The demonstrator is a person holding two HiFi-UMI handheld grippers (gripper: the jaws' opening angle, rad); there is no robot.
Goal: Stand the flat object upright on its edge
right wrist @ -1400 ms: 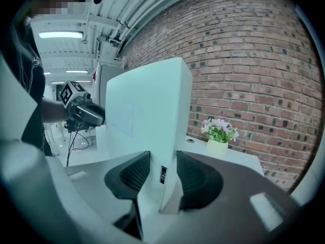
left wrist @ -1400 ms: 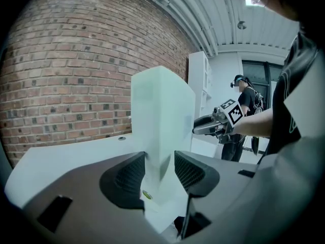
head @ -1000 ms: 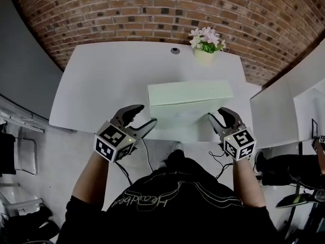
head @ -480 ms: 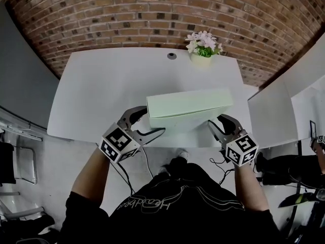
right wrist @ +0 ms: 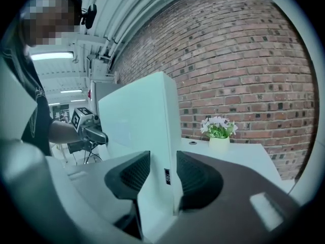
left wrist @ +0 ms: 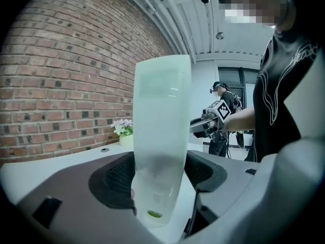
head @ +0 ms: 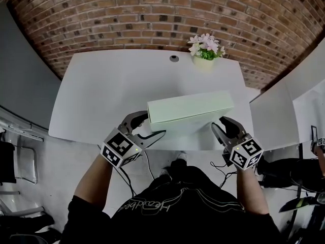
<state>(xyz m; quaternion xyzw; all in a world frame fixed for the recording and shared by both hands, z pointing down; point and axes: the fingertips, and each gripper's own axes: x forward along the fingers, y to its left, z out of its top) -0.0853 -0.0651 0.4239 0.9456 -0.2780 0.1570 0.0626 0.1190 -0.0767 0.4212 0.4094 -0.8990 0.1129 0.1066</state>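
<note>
Already the pale green box (head: 190,111) stands tall on its long edge near the front of the white worktop (head: 101,95), with one gripper at each end. The right gripper (head: 222,124) has its jaws clamped on the box's right end. The left gripper (head: 152,124) has the left end between its jaws, which are closing and look to meet both faces. The step in hand seems to be steadying. Next, both should let go gently and evenly so the box doesn't tip.
</note>
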